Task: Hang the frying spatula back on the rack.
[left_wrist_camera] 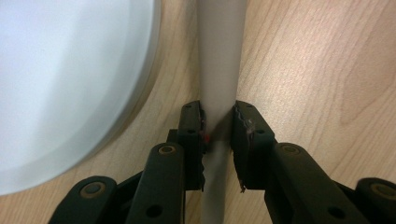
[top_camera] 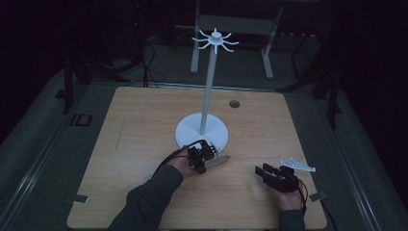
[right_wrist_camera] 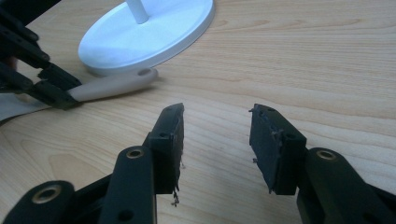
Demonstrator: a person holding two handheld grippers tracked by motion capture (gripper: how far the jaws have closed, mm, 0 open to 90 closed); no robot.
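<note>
Wooden table (top_camera: 144,125): carries a white stand (top_camera: 202,132) with a hooked top.
Left tongs (left_wrist_camera: 218,135): clamped on a beige handle (left_wrist_camera: 219,70), perhaps a utensil's, lying just beside the stand's base.
Right tongs (right_wrist_camera: 215,135): spread wide, holding nothing, low over the table, well apart from the stand.

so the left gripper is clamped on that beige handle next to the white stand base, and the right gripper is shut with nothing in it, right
Not quite: the right gripper is open, not shut. The right gripper view shows its jaws spread apart over bare table, holding nothing. The rest holds: the left gripper is clamped on the beige handle, beside the white stand base.
</note>
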